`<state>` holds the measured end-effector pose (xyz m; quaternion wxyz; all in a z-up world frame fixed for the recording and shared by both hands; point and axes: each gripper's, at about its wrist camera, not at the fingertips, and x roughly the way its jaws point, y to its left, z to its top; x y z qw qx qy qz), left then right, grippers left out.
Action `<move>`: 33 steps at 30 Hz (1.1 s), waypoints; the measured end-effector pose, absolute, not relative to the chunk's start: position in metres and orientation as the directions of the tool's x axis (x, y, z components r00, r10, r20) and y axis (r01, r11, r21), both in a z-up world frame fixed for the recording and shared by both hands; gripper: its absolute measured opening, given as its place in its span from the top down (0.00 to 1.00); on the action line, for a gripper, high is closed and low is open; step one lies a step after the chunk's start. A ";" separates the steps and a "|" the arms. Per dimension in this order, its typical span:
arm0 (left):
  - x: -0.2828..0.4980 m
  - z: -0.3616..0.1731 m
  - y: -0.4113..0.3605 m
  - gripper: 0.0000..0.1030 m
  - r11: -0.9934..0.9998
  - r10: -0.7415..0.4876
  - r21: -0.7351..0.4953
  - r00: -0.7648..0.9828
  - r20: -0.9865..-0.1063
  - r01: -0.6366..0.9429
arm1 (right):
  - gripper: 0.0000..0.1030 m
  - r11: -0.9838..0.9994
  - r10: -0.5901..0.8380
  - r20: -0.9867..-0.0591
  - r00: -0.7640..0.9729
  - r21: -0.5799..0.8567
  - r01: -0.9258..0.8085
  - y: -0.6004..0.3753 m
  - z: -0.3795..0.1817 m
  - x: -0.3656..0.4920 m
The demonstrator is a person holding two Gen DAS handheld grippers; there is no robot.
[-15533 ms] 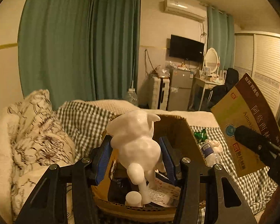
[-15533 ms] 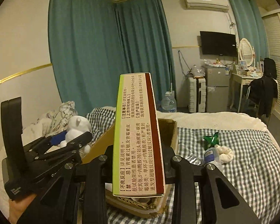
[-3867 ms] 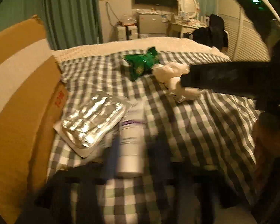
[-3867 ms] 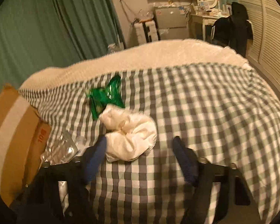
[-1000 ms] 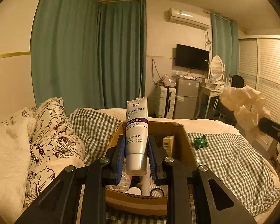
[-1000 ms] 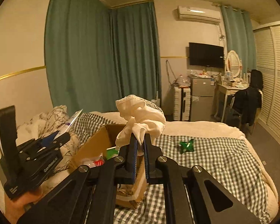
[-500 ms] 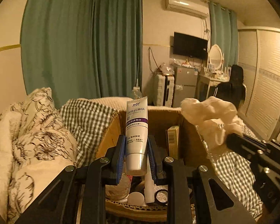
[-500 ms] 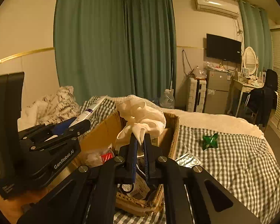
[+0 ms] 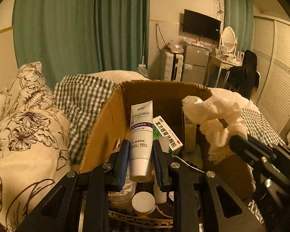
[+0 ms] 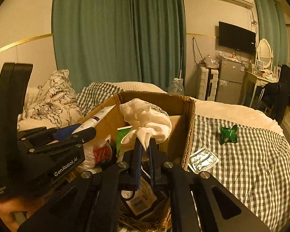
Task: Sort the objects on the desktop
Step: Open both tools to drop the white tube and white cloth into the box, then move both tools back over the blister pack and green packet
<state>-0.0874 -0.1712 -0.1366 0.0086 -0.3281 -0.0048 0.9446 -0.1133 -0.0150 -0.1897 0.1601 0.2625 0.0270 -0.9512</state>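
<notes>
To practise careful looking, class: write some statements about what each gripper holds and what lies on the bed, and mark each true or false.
1. The left gripper grips a white tube. True.
2. The right gripper is empty. False: it pinches a white cloth.
3. The green wrapper lies in the box. False: it lies on the checked bedspread.
4. A foil blister pack lies beside the box. True.

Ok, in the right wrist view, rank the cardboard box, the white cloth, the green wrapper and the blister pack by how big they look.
1. cardboard box
2. white cloth, though nearness to the camera inflates it
3. blister pack
4. green wrapper, close to the pack and farther away, so unsure
</notes>
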 end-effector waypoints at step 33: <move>0.003 -0.054 -0.041 0.12 -0.987 0.138 0.022 -0.899 -0.416 -0.161 | 0.60 -0.991 -0.090 -0.357 -0.930 0.121 0.049 0.175 -0.104 -0.021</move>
